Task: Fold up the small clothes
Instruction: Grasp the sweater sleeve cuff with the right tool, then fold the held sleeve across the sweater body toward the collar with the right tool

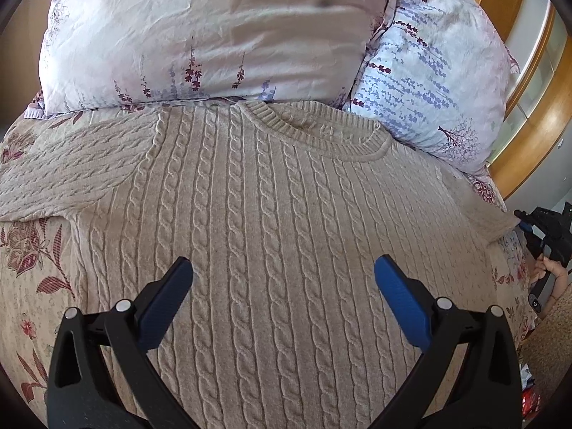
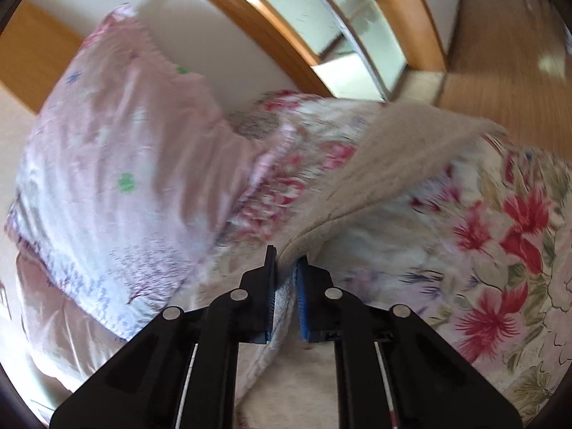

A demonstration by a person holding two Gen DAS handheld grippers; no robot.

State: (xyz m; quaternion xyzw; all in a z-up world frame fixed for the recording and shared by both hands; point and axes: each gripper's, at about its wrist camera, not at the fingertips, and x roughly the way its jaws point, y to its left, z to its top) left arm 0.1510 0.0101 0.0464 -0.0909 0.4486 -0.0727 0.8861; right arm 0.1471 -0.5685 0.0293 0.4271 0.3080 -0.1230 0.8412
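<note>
Lying flat on a floral bedspread [image 1: 25,250], collar toward two pillows [image 1: 200,32]: beige cable-knit sweater [image 1: 271,193]. Hovering above its chest, spread wide and empty: left gripper [image 1: 284,268]. Farther right, pinching the sweater's sleeve edge [image 2: 357,193], lifted off the bedding: right gripper [image 2: 286,261].

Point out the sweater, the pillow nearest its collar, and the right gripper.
sweater [image 1: 279,214], left wrist view, on the cable-knit chest panel.
pillow [image 1: 200,35], left wrist view, on its pale pink face.
right gripper [image 2: 286,261], right wrist view, between the fingertips shut on the sweater's sleeve edge.
</note>
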